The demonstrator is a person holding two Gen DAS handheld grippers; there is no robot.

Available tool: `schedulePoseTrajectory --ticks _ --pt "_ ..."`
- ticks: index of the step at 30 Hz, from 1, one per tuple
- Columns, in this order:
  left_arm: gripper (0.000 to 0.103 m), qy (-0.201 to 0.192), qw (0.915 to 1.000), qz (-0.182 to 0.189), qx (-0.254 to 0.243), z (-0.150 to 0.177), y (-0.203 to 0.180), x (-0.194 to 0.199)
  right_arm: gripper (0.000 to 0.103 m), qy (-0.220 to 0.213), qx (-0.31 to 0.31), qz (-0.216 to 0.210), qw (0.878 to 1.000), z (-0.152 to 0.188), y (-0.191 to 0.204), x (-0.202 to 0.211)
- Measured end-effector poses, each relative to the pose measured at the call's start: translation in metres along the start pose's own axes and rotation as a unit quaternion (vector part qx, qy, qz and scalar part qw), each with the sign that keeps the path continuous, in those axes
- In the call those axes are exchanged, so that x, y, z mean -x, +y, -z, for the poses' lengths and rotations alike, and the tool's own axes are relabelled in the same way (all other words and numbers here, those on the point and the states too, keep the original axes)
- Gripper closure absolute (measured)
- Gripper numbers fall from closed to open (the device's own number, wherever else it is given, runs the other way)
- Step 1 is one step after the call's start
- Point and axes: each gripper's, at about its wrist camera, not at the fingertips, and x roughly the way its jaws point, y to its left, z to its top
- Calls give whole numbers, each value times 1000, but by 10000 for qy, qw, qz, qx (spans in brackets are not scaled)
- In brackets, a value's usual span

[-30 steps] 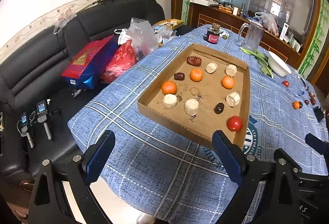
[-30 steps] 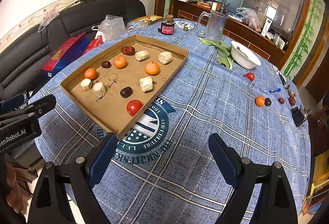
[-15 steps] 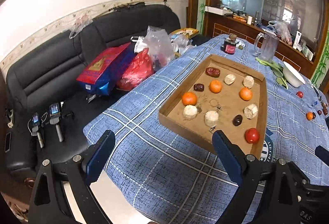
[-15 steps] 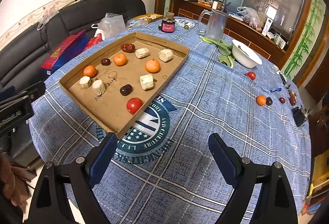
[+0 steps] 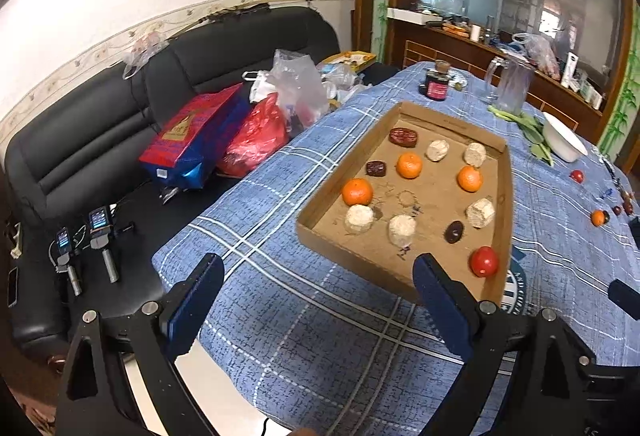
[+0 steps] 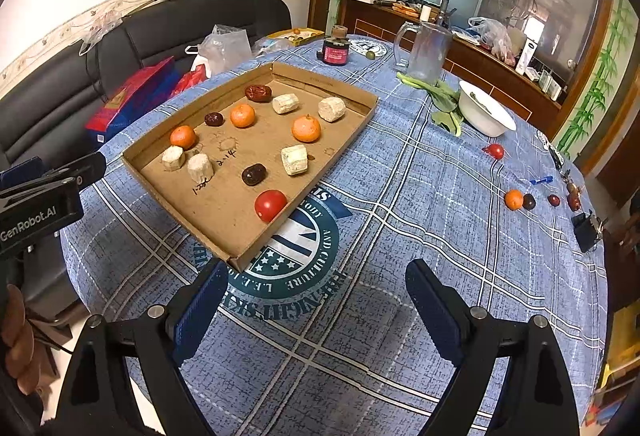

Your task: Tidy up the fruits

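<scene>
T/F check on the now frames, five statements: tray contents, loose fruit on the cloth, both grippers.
1. The right gripper holds a tomato. False: its jaws stand open over bare tablecloth, empty.
2. Three oranges lie in the cardboard tray. True.
3. The tray is empty of tomatoes. False: one red tomato lies near its nearest corner.
4. A small orange lies on the cloth outside the tray. True.
5. The left gripper is open and holds nothing. True.
</scene>
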Motion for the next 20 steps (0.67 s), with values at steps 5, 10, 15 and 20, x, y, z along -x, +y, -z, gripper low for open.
schedulePoseTrajectory --ticks 5,10,15,20 --pt "8 -84 9999 53 -75 -1 -6 4 10 -18 -10 -11 10000 -1 -1 0" --pt "8 -30 9999 106 -125 -1 -9 3 10 -21 -33 15 10000 0 -3 1" --pt "8 -53 9997 191 -148 0 -12 4 10 7 -71 24 10000 1 -4 1" --pt "8 20 9996 226 -152 0 -14 3 10 8 -72 37 10000 1 -3 1"
